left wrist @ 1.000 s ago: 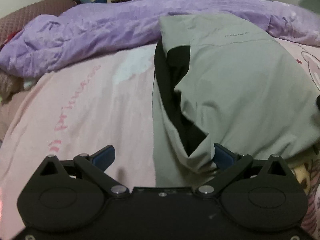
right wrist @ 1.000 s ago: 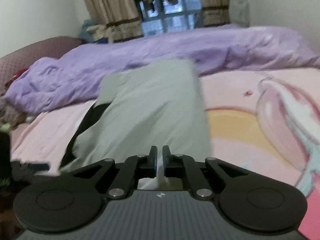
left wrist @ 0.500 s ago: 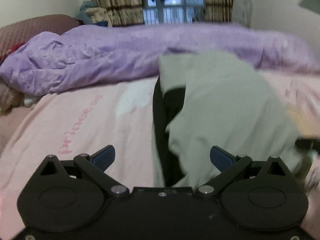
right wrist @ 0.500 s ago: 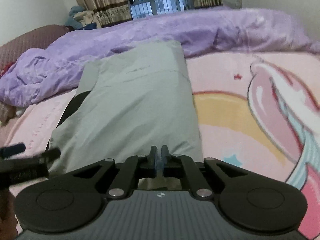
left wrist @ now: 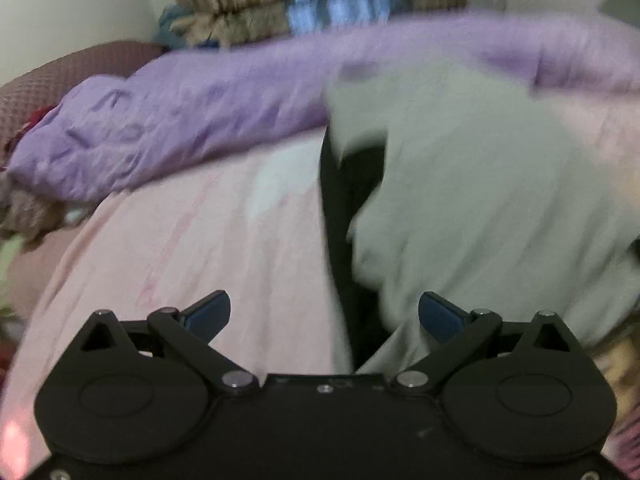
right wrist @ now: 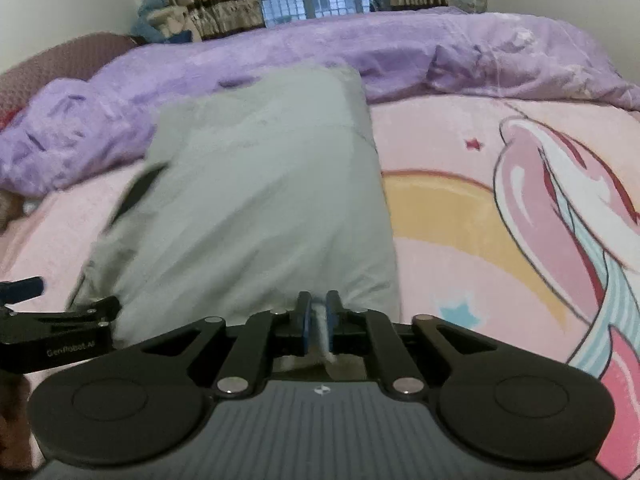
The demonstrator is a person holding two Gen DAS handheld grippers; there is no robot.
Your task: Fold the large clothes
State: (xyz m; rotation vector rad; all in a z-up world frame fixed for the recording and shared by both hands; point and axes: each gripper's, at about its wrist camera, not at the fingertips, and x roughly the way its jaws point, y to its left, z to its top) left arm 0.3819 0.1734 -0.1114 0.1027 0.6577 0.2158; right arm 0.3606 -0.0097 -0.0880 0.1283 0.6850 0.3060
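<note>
**Grey garment folded on the pink bed sheet**

The pale grey-green folded garment with a black inner layer (right wrist: 256, 200) lies on the pink cartoon-print bed sheet (right wrist: 460, 220), its far end against the crumpled purple duvet (right wrist: 460, 52). The right gripper (right wrist: 317, 312) has just been parting its jaws, a grey fold of cloth between them. The left gripper (left wrist: 324, 314) hangs wide apart, empty, over the garment's near edge.

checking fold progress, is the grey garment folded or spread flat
Folded: the grey garment lies as a narrow doubled panel on the pink bedsheet, its black inner layer showing.
</note>
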